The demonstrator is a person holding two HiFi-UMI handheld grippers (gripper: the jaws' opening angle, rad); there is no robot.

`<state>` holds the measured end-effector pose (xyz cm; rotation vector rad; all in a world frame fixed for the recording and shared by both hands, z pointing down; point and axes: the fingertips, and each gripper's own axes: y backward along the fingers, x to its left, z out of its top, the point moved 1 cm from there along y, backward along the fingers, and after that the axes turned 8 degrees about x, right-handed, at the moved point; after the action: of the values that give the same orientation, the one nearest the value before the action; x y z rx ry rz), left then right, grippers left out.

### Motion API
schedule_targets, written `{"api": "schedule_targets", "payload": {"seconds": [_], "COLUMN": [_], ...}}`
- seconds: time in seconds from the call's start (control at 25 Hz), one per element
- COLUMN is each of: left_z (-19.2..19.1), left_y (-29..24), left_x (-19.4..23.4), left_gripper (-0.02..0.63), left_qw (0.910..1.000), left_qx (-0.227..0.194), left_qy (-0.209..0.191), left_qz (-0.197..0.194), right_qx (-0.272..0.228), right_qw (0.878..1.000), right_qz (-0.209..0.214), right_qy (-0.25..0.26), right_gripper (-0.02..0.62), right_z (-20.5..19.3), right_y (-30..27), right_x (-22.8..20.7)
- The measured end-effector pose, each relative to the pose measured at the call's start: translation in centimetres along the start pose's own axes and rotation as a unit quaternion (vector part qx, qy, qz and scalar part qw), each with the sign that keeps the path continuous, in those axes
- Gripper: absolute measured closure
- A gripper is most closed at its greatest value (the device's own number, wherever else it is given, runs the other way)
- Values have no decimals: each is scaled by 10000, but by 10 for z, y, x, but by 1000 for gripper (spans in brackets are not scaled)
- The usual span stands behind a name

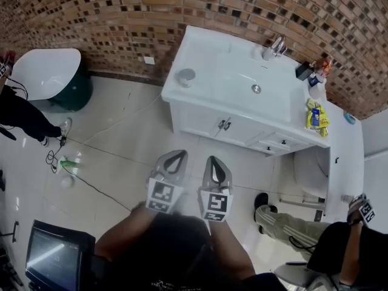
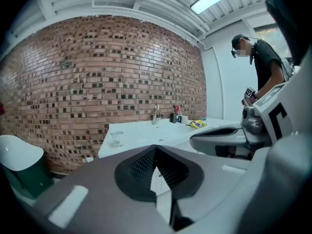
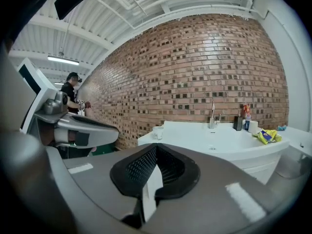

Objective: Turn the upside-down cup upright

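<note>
Facing brick wall point(image 1: 182, 5), white vanity top point(image 1: 225, 65) w/ cup point(image 1: 186, 76); left hand-held gripper point(image 1: 180, 153), right hand-held gripper point(image 1: 214, 159) both closed.

We are holding the left gripper point(image 1: 180, 154) just beside the right gripper point(image 1: 214, 160), before the vanity point(image 1: 218, 59); the cup point(image 1: 186, 77) is sitting on its left end.

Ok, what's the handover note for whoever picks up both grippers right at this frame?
Left gripper: fingers shut, empty, held close to the body over the tiled floor.
Right gripper: the same, alongside it.
The small clear glass cup stands at the left corner of the white vanity counter, ahead of both grippers and untouched. It is too small to tell which way up it stands.
Done: nothing.
Left: approach, open, grasp the cup, turn it upright.
</note>
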<state>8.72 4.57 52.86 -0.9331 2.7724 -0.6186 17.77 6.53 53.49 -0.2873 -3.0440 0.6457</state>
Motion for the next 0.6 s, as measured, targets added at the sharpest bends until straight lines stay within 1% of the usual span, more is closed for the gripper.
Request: {"api": "schedule_targets", "payload": {"seconds": [0.12, 0.36, 0.6], "left_z": [-7, -14, -25], "left_y": [5, 11, 28], "left_x": [5, 17, 36], "left_gripper": [612, 612, 612], "left_qw": [10000, 9999, 9998], "left_qx": [77, 77, 32], "left_qy": [51, 106, 194], "left_qz": [38, -20, -26], "right_qx": [32, 139, 191], "right_qw": [10000, 9999, 9998], "right_qz": [29, -21, -59], "right_qy": [-37, -81, 22], "right_gripper": [581, 581, 581], "right_z": [-2, -14, -15], "right_y": [3, 1, 3], "right_x": [5, 16, 43]}}
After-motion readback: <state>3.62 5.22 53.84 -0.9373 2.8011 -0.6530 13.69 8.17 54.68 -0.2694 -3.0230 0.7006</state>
